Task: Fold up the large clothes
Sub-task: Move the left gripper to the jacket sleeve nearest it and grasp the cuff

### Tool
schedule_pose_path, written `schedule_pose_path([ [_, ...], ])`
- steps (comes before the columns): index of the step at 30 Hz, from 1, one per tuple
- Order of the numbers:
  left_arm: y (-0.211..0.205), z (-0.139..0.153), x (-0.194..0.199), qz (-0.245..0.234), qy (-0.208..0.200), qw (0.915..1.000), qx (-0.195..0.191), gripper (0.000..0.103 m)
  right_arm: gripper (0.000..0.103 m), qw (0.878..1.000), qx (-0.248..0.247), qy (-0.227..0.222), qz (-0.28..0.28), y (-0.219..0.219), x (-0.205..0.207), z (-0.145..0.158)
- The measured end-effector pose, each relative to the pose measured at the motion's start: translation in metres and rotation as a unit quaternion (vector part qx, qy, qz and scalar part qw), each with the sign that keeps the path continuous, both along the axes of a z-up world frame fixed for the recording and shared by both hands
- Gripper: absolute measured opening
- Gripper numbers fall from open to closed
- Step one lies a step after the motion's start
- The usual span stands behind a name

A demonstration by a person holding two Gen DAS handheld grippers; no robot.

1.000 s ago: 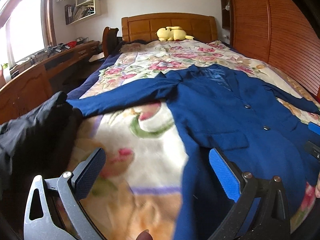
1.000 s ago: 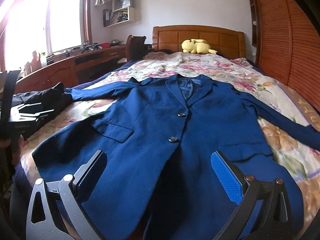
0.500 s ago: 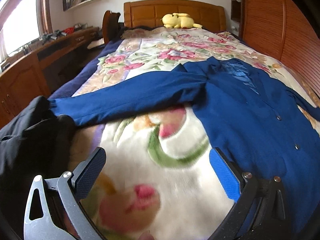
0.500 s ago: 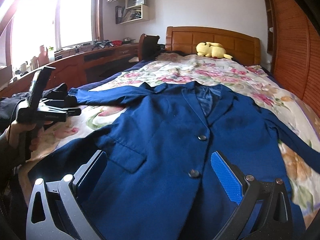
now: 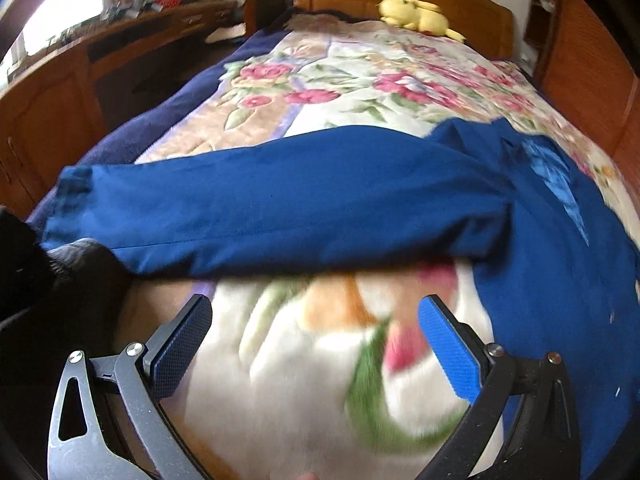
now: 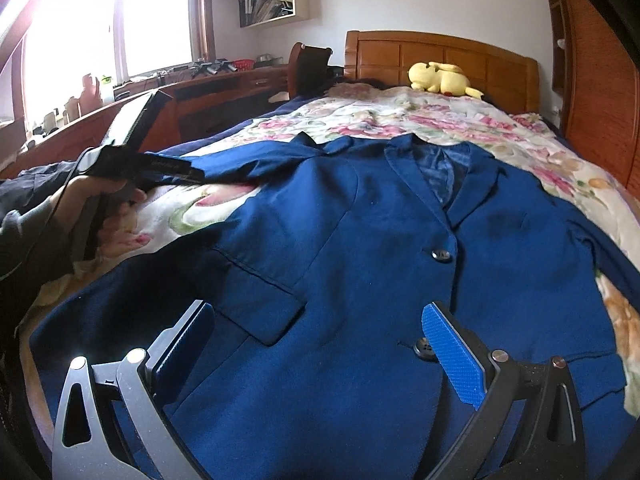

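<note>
A blue blazer (image 6: 360,240) lies face up and buttoned on the flowered bedspread (image 6: 400,120), collar toward the headboard. Its left sleeve (image 5: 260,204) stretches out sideways to the bed's left edge. My left gripper (image 5: 316,344) is open, low over the bedspread just short of that sleeve, nothing between its fingers. My right gripper (image 6: 320,344) is open above the blazer's lower front, near the flap pocket (image 6: 256,304) and the lower button (image 6: 422,347). In the right wrist view a hand holds the left gripper's body (image 6: 132,164) beside the sleeve.
A dark garment (image 5: 44,300) is heaped at the bed's left edge by the sleeve's cuff. A yellow plush toy (image 6: 440,78) rests at the wooden headboard (image 6: 440,52). A long wooden desk (image 6: 200,92) runs along the left wall; wooden panelling closes the right side.
My left gripper has moved forward and left, from the blazer's hem up toward the outstretched sleeve. My right gripper has crept forward over the blazer's front. Both stayed open.
</note>
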State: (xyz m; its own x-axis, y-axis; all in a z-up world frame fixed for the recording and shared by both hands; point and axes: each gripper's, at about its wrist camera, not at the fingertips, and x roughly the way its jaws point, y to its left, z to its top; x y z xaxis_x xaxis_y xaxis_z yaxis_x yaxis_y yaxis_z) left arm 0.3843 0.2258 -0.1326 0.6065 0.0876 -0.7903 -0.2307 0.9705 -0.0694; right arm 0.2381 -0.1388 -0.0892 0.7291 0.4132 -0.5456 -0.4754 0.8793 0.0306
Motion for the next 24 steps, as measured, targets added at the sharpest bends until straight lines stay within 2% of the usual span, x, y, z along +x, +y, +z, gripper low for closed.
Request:
schedule_pose_path([
  [5, 0.021, -0.006, 0.021, 0.037, 0.006, 0.9973, -0.063, 0.092, 0.103, 1.000, 0.012, 0.002, -0.002, 0.000, 0.004, 0.005],
  [7, 0.029, -0.010, 0.026, 0.056, 0.008, 0.9934, -0.099, 0.088, 0.103, 1.000, 0.014, 0.002, -0.002, 0.000, 0.007, 0.003],
  [11, 0.041, -0.021, 0.030, 0.091, 0.016, 0.9834, -0.156, 0.086, 0.103, 1.000, 0.017, 0.002, -0.002, 0.002, 0.005, 0.002],
  [17, 0.031, -0.028, 0.029, 0.100, 0.044, 0.9836, -0.143, 0.086, 0.103, 1.000, 0.019, 0.004, -0.002, 0.004, 0.004, 0.001],
  [23, 0.038, -0.026, 0.032, 0.108, 0.028, 0.9816, -0.155, 0.086, 0.103, 1.000, 0.019, 0.003, 0.002, 0.005, 0.003, 0.001],
  [24, 0.041, -0.025, 0.034, 0.109, 0.020, 0.9805, -0.162, 0.082, 0.103, 1.000, 0.019, 0.004, 0.002, 0.005, 0.003, 0.001],
])
